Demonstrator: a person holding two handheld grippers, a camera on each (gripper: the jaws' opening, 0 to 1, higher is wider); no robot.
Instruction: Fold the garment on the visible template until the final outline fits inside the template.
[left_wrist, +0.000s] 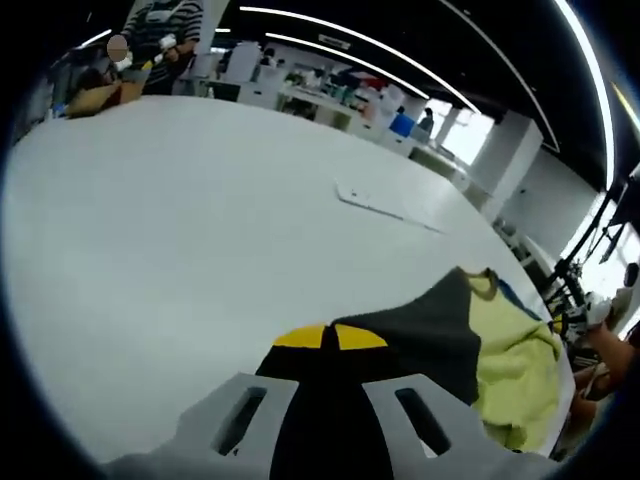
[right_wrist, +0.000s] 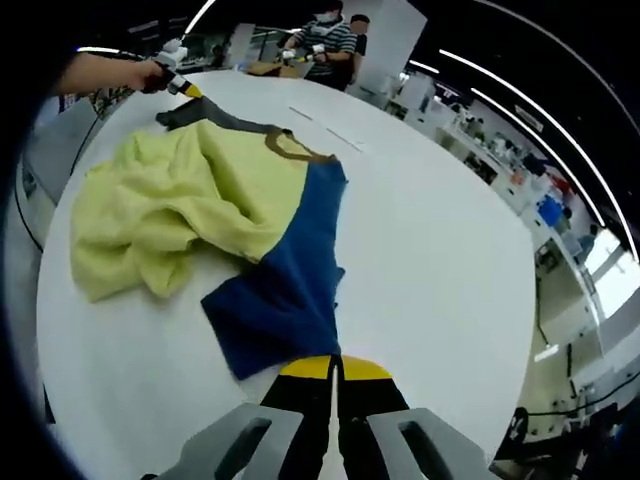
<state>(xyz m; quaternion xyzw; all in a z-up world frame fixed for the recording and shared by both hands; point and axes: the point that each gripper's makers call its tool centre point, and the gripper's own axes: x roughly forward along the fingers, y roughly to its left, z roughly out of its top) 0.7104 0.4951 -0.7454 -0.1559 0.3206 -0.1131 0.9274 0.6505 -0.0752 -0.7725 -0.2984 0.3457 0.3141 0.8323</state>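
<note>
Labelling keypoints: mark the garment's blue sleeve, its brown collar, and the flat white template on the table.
blue fabric sleeve (right_wrist: 290, 300): right gripper view, middle of the panel.
brown knit collar (right_wrist: 295, 147): right gripper view, its curved band.
flat white template (left_wrist: 375, 202): left gripper view, near its centre.

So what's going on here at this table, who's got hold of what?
A person is handling a shirt on a big white table, with a claw in each hand. The right claw is shut on the blue sleeve at one end, and the left claw is shut on the dark grey sleeve at the other. The yellow-green body lies bunched and rumpled between them, so the shirt is not yet folded flat.
</note>
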